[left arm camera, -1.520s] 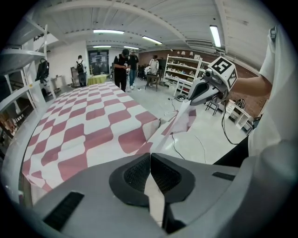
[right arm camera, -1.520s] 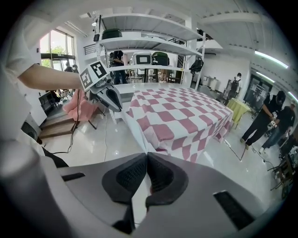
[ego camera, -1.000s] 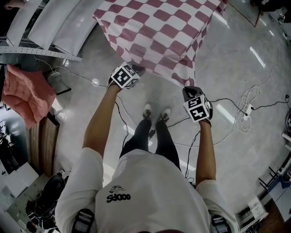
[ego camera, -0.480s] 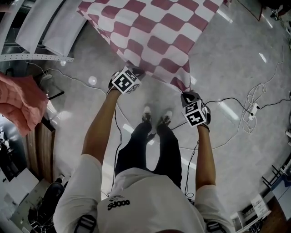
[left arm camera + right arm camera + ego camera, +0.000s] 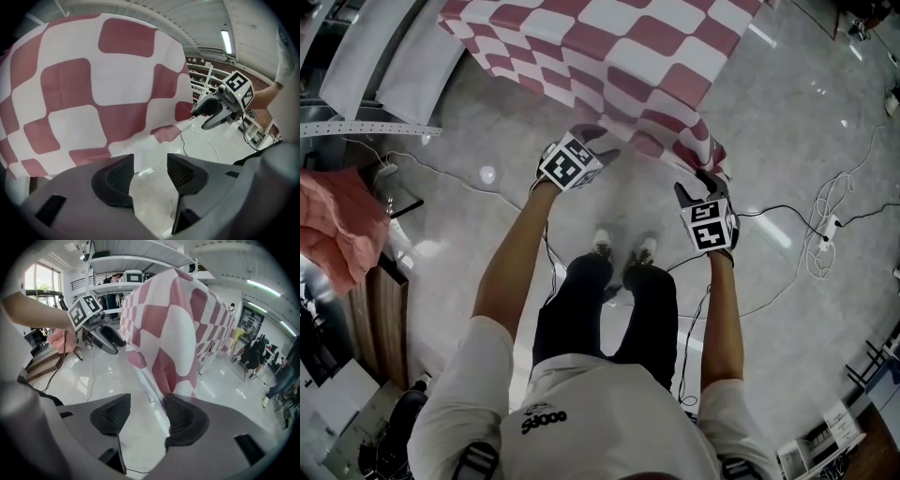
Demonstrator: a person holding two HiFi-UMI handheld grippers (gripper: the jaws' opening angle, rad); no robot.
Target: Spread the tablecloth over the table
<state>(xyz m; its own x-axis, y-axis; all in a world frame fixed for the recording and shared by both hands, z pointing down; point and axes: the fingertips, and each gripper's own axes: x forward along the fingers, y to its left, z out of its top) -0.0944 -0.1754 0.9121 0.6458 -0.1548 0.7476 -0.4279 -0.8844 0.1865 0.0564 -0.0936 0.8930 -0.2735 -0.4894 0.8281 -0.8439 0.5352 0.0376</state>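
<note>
The red-and-white checked tablecloth (image 5: pixel 609 56) lies over the table and hangs down its near side. My left gripper (image 5: pixel 598 142) is just below the hem at the left, and my right gripper (image 5: pixel 705 185) is at the drooping right corner. Both sets of jaws have just been opening and now stand apart with nothing between them. In the left gripper view the tablecloth (image 5: pixel 93 93) hangs beyond the left gripper (image 5: pixel 150 165), with the right gripper (image 5: pixel 213 112) at the far side. In the right gripper view the tablecloth (image 5: pixel 173 319) hangs just past the right gripper (image 5: pixel 147 405), close to its right pad; the left gripper (image 5: pixel 105 341) is opposite.
I stand on a glossy grey floor, feet (image 5: pixel 621 249) close to the table. Cables and a power strip (image 5: pixel 825 220) trail at the right. A pink cloth (image 5: pixel 337 225) hangs at the left, beside white panels (image 5: pixel 384 66). Shelving (image 5: pixel 126 273) and seated people (image 5: pixel 255 357) are farther off.
Both grippers came down with the cloth's near edge, then opened and let it go. The hem now hangs free at the table's side.
</note>
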